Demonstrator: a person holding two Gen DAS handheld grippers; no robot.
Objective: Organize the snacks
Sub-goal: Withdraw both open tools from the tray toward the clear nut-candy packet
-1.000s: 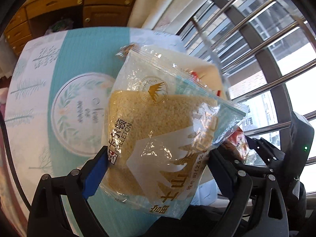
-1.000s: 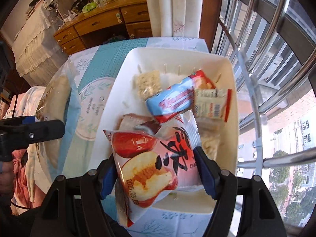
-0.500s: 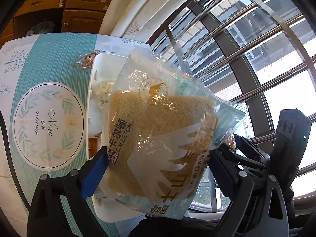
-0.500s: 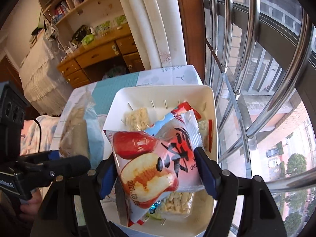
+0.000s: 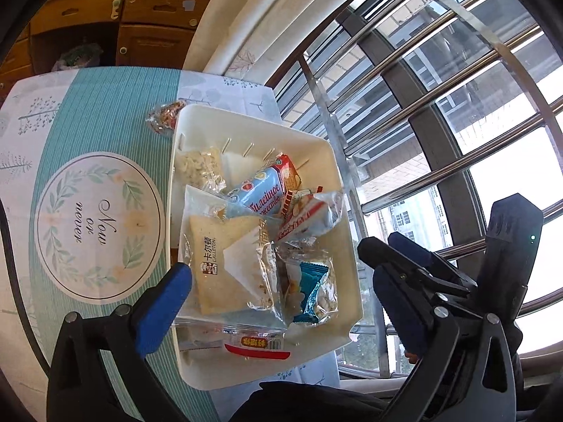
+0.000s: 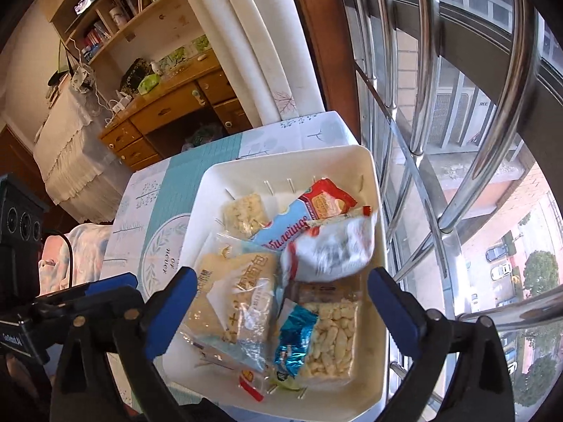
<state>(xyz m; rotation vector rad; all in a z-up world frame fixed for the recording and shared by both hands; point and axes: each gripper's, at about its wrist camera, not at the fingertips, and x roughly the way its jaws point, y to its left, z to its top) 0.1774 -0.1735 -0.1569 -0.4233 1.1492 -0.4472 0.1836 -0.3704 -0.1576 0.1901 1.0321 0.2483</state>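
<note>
A white bin [image 5: 337, 183] [image 6: 373, 176] on the table holds several snack packets. The clear bread packet [image 5: 225, 263] [image 6: 239, 299] lies in its near left part. A red-and-white packet [image 5: 309, 218] [image 6: 330, 249] lies blurred, pale side up, on the other snacks. My left gripper [image 5: 281, 302] hovers over the bin's near edge, its jaws opening with nothing pressed between them. My right gripper [image 6: 281, 313] hangs over the bin too, its jaws opening wide and empty. Each gripper shows in the other's view: the right gripper [image 5: 383, 260], the left gripper [image 6: 105, 288].
In the bin also lie a blue wafer pack [image 5: 267, 190], a puffed rice bar [image 6: 330, 337] and a teal wrapper [image 5: 313, 281]. One small snack [image 5: 165, 116] sits on the teal tablecloth [image 5: 88, 123] beyond the bin. Steel window bars [image 5: 422, 70] run close along the right. Wooden drawers [image 5: 140, 7] stand behind.
Both grippers have let go. The bread packet dropped from the left gripper into the bin, and the red apple-print packet fell from the right gripper onto the snacks. Both jaws now stand wide.
</note>
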